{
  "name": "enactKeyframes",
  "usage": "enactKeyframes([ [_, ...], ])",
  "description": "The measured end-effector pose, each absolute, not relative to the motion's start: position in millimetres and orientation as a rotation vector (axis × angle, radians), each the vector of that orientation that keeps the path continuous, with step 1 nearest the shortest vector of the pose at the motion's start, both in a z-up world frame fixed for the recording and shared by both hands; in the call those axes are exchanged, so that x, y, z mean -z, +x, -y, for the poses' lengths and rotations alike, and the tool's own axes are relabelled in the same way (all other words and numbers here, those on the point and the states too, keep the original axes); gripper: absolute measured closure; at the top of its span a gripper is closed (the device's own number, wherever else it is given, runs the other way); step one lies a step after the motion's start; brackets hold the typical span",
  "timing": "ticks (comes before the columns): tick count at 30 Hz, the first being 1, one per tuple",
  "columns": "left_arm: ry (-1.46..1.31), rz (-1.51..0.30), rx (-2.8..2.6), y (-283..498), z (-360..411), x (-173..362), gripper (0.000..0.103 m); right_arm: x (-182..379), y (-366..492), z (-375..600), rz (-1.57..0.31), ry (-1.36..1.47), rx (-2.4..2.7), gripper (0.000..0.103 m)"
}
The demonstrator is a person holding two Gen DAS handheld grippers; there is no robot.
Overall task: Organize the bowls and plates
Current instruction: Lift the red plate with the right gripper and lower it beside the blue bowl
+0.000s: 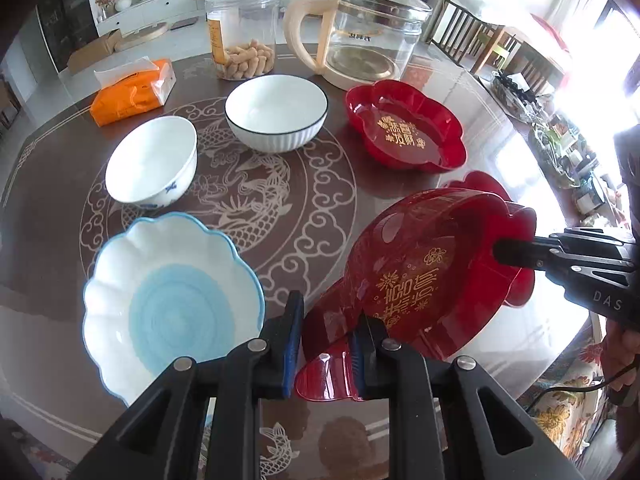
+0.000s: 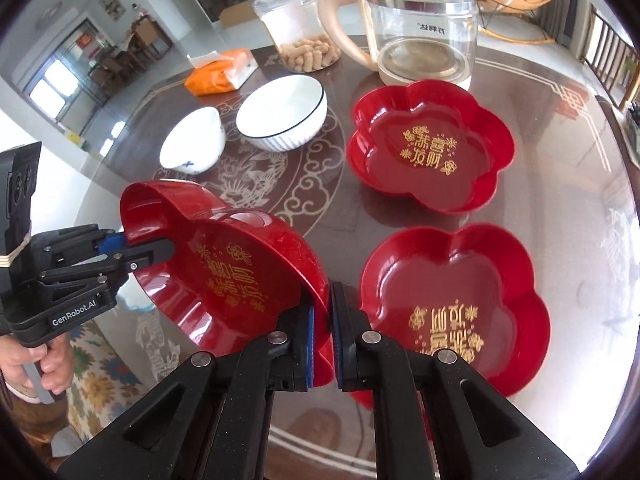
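Early stage: both claws, left claw point(image 1: 332, 344) and right claw point(image 2: 322, 344), clamped on rims of one red flower-shaped plastic plate point(image 2: 224, 272), tilted above desk point(image 1: 320, 184) at lower centre; nothing stacked, other dishes still scattered.

Bare table point(image 2: 560, 152) at frame right; red plates point(image 2: 430, 146) centre, bowls point(image 2: 282, 118) upper left, kettle point(image 2: 420, 20) and jar point(image 2: 298, 28) block the top.
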State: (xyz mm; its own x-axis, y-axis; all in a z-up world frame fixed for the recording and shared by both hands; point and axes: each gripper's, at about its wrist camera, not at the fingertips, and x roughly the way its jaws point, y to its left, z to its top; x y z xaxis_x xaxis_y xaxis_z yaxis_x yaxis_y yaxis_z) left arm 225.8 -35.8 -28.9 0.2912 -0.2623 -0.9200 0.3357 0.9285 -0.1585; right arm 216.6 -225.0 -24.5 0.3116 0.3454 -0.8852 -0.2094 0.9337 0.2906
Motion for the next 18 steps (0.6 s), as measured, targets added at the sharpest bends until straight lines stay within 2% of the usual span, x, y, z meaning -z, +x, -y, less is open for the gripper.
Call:
enactKeyframes([
  [12, 0.066, -1.325, 0.47, 184.6, 48.6, 72.5, 0.083, 94.4, 164.9, 228.0, -1.446, 0.245, -0.31, 0.094],
  [18, 0.131, -1.305, 0.438, 186.9, 55.9, 87.7, 0.082, 107.8, 157.9, 214.9, -1.428, 0.173, -0.277, 0.093],
])
